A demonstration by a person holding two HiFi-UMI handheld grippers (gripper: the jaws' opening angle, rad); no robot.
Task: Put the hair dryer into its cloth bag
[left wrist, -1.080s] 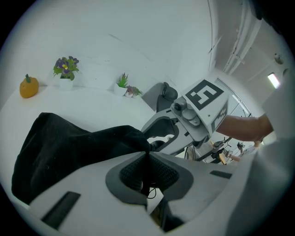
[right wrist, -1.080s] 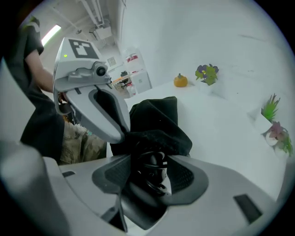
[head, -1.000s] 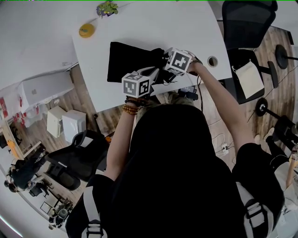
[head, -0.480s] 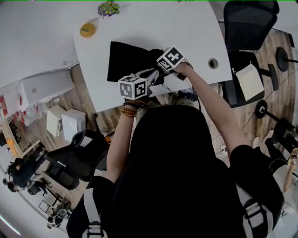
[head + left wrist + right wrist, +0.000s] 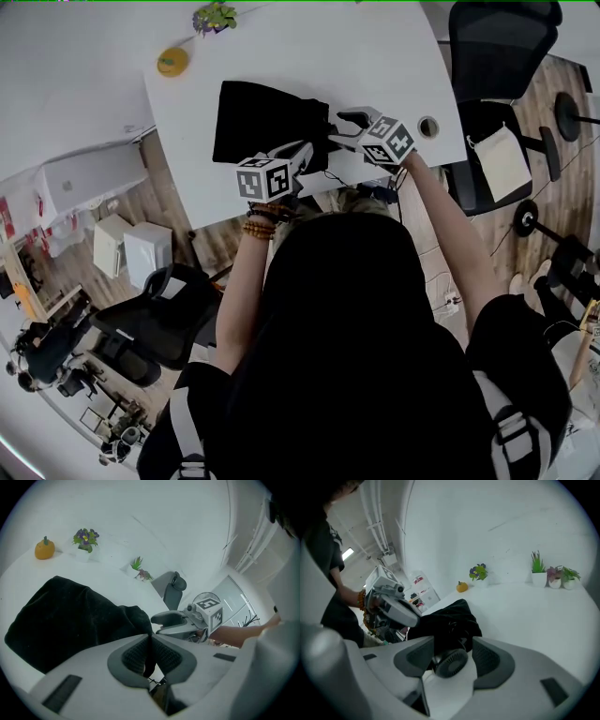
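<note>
**Surface.** White table (image 5: 281, 56), filling the upper middle of the head view. Its top is bare apart from the items listed here.
- Round cable hole (image 5: 427, 126) near the table's right edge.
- Orange pumpkin ornament (image 5: 172, 63) at the far left corner.
- Flower pot (image 5: 216, 16) with purple blooms, just beside the pumpkin at the frame's top edge.
- Small potted plants (image 5: 538, 571) in white pots, seen in the right gripper view along the table's far edge against a plain white wall (image 5: 487, 522).

**Task items.**
- Black cloth bag (image 5: 267, 122) lies flat at the centre of the table. Its mouth is turned toward the person.
- Hair dryer (image 5: 451, 663): only its round grilled end shows, sticking out of the bag's mouth. The rest is inside the dark fabric.

**Tongs.**
- Left gripper (image 5: 150, 654): jaws pinched together on the rim of the cloth bag, with black fabric caught between the pads.
- Right gripper (image 5: 452, 649): jaws set wide. The dryer's grilled end sits between them, close against the pad at picture left. There is a clear gap to the other pad, so it is not clamped.

**Room.**
- Wood floor (image 5: 553, 94) around the table.
- Black office chair (image 5: 497, 47) at upper right.
- Second dark chair (image 5: 159, 319) at lower left.
- White boxes (image 5: 136, 248) on the floor at left.
</note>
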